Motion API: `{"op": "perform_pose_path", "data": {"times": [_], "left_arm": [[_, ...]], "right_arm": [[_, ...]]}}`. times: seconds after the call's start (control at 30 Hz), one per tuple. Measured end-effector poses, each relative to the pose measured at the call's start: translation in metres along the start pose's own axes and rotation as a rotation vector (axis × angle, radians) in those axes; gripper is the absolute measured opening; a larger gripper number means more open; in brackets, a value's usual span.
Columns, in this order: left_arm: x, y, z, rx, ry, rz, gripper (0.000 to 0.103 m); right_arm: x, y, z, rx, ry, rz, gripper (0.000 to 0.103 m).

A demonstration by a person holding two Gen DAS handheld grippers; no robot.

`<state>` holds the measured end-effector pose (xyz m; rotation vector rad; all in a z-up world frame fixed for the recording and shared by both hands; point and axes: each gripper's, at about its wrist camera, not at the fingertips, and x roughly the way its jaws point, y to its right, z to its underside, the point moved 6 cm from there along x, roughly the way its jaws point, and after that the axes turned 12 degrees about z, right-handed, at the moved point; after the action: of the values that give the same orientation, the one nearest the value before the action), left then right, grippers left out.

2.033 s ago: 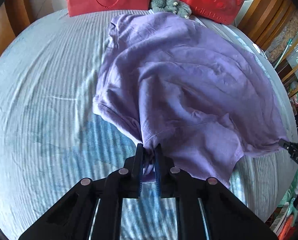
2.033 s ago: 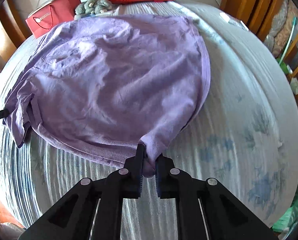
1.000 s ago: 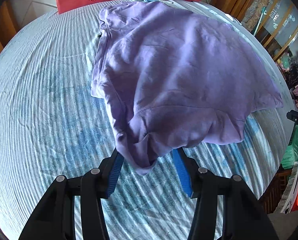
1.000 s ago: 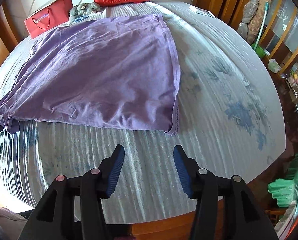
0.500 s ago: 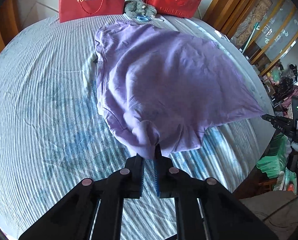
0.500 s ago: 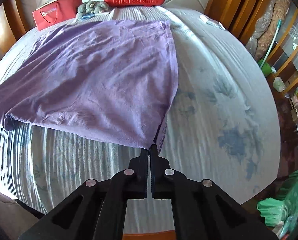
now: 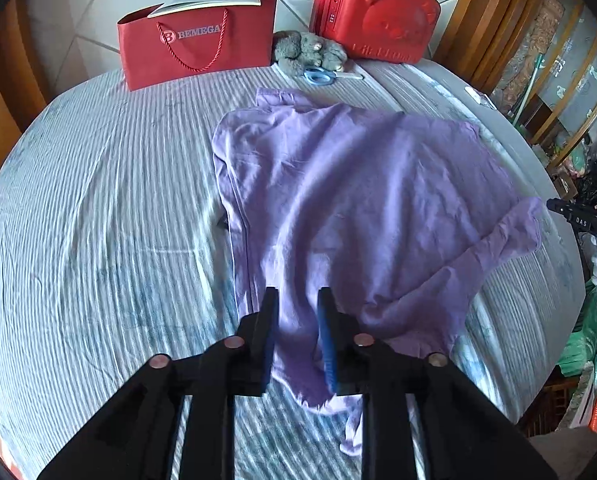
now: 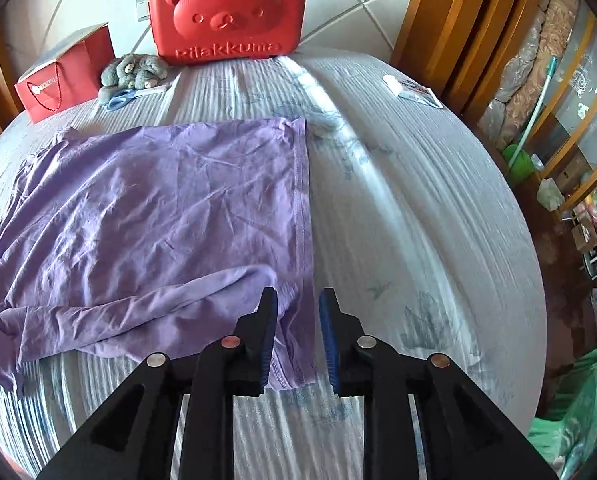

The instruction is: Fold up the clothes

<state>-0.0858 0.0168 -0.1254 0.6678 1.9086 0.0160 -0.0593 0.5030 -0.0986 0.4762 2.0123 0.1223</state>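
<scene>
So the purple shirt (image 8: 158, 216) is lying mostly flat on the striped bed sheet (image 7: 98, 220), with its near edge flopped back over itself in a loose fold. Both grippers are let go of it: the left gripper (image 7: 296, 300) has its jaws parted a bit right above the sleeve end, and the right gripper (image 8: 297, 300) is the same over the hem corner. A red paper bag (image 7: 196, 40), grey plush toy (image 7: 308, 52), blue scissors (image 7: 318, 76) and red bear case (image 8: 228, 12) sit at the far end.

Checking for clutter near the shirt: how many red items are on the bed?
2: a red bag at the far left, and a red case at the far right by the wall. More may be hidden.
</scene>
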Motion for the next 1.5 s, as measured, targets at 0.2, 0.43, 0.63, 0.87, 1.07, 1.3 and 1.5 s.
{"op": "perform_pose_path", "data": {"times": [0.2,0.43,0.63,0.87,1.07,1.3,1.5], "left_arm": [[0.010,0.019,0.063,-0.007,-0.091,0.058,0.048],[0.012,0.040,0.092,0.007,-0.130,0.136,0.048],[0.038,0.049,0.102,0.036,-0.204,0.143,0.054],[0.030,0.066,0.055,0.037,-0.100,0.215,0.003],[0.006,0.043,-0.039,-0.088,0.117,0.230,0.005],[0.017,-0.023,-0.086,-0.211,0.103,0.078,0.051],[0.023,-0.040,-0.022,-0.206,0.011,-0.046,0.055]], "right_arm": [[0.001,-0.005,0.040,0.001,-0.042,-0.048,0.040],[0.002,-0.008,0.066,0.042,-0.086,-0.063,0.041],[-0.007,-0.013,0.076,0.049,-0.084,-0.073,0.041],[-0.007,-0.010,0.069,0.050,-0.076,-0.071,0.041],[-0.004,-0.004,0.058,0.049,-0.070,-0.066,0.041],[0.013,0.006,0.037,0.054,-0.062,-0.100,0.041],[0.031,0.013,0.033,0.079,-0.090,-0.157,0.041]]}}
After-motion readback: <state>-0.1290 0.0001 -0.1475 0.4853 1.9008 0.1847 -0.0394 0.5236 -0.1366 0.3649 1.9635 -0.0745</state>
